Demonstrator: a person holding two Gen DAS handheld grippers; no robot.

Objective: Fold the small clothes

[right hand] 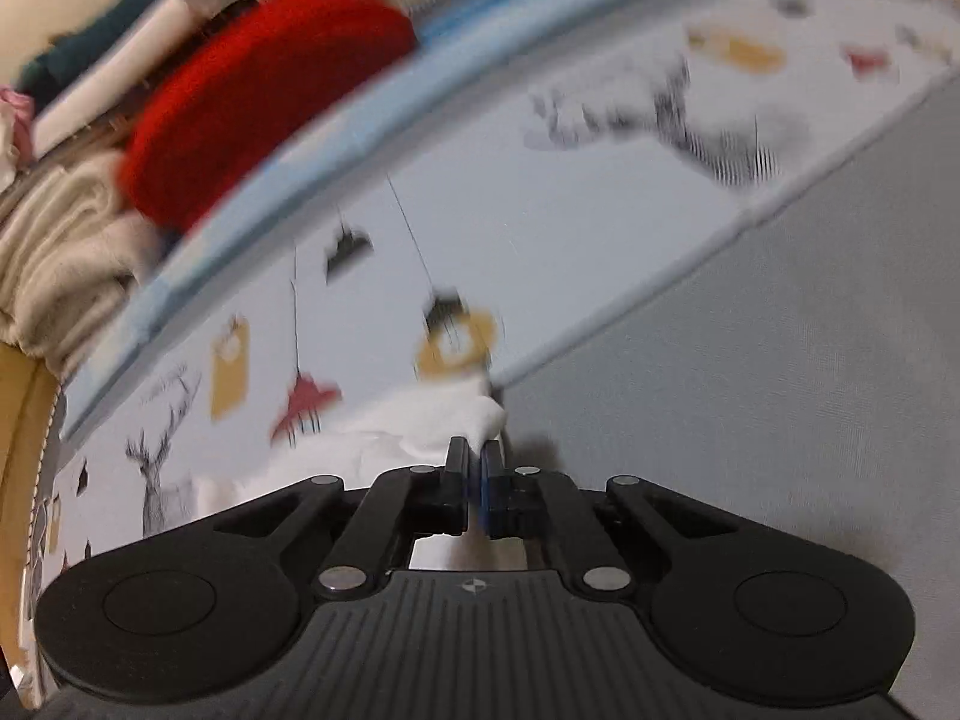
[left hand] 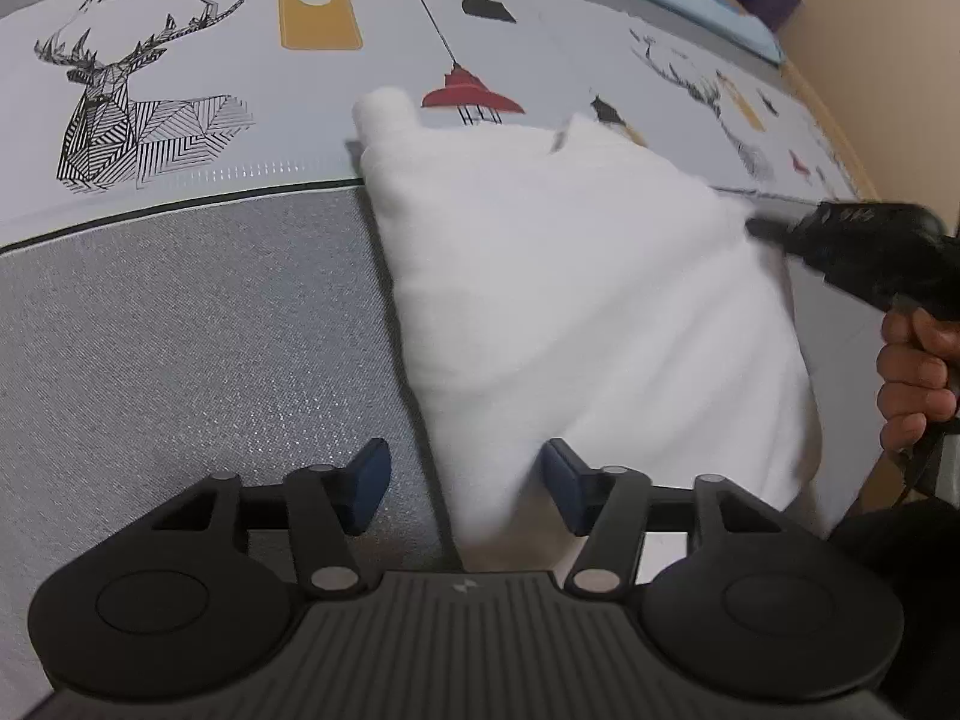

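A small white garment lies partly folded on the bed, across the grey band and the printed sheet. My left gripper is open, its blue pads on either side of the garment's near edge, holding nothing. My right gripper is shut on an edge of the white garment and holds it lifted; the right wrist view is blurred by motion. In the left wrist view the right gripper shows at the garment's right edge, held by a hand.
The bed sheet has printed deer, lamps and yellow tags, with a grey band nearer me. A red item and beige folded cloth are stacked beyond the bed's far edge. A beige wall stands at right.
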